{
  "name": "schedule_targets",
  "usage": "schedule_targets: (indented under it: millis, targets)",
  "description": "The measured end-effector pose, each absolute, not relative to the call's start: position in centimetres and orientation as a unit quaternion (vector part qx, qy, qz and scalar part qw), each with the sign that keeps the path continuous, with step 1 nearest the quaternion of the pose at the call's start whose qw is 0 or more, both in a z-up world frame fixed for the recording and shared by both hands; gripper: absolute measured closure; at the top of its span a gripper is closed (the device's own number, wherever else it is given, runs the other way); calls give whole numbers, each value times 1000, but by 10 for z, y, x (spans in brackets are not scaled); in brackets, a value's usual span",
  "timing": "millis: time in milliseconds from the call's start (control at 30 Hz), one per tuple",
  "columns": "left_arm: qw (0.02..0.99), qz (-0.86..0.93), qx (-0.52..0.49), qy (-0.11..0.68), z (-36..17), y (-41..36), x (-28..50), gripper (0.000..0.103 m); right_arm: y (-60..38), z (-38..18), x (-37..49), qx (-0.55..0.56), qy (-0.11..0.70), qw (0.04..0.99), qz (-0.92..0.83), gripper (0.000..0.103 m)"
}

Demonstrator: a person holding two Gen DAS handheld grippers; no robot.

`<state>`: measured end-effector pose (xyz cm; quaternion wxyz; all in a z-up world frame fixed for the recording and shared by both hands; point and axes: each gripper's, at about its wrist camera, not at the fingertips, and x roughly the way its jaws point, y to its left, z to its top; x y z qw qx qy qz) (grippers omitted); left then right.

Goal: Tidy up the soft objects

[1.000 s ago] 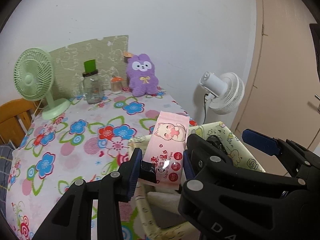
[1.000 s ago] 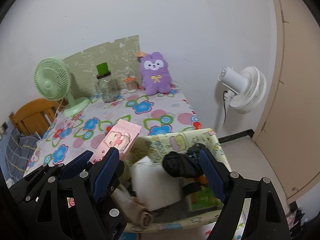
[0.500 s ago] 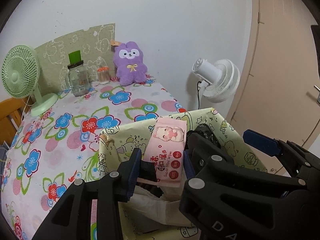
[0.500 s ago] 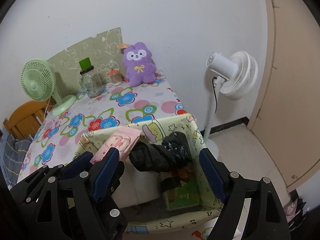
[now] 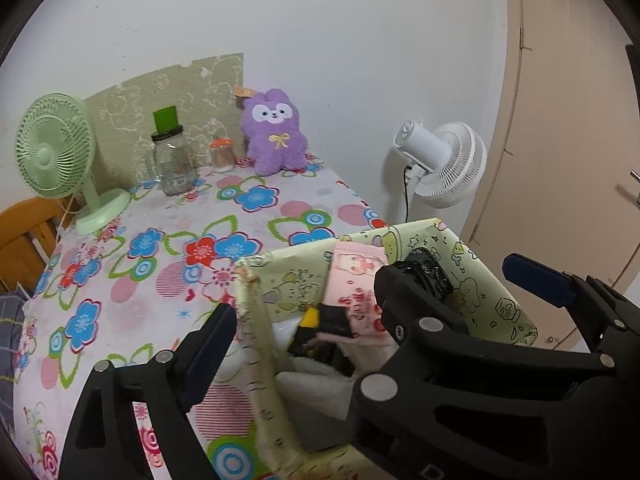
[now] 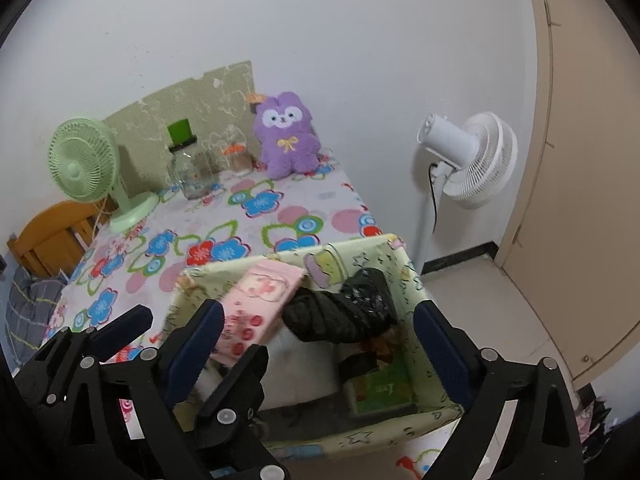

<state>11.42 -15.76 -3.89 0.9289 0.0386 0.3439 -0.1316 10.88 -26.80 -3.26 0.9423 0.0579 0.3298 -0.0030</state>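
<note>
A pink wet-wipes pack (image 5: 356, 280) (image 6: 260, 300) leans inside the yellow-green cartoon-print fabric basket (image 5: 460, 240) (image 6: 360, 242), against its far left wall. My left gripper (image 5: 304, 296) hovers over the basket's left side with its jaws opening; the pack lies between and below the pads, untouched. My right gripper (image 6: 318, 320) straddles the basket, jaws opening, nothing pressed between the pads. A crumpled black plastic bag (image 6: 344, 312) (image 5: 428, 272) and white cloth (image 6: 304, 368) also lie in the basket.
The basket sits at the near right corner of a flower-print table (image 5: 160, 248). At the back stand a purple plush (image 5: 274, 132), a glass jar (image 5: 170, 160) and a green fan (image 5: 56, 148). A white floor fan (image 6: 472, 160) and a door (image 6: 580, 160) are to the right.
My left gripper carried the pink pack from above the table to over the basket, then opened and let it go into the basket. The right gripper's jaws spread slightly wider.
</note>
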Motion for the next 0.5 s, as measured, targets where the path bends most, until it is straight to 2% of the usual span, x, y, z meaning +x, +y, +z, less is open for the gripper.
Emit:
schedule_targets:
  millis: [133,500]
  targets:
    - [935,-119,38,333,-30,-143,104,5,-256,-24,102,51,318,947,0,4]
    - [950,-83,40,297,6,-102,74,1,-214,14,77,31,293,955,18,0]
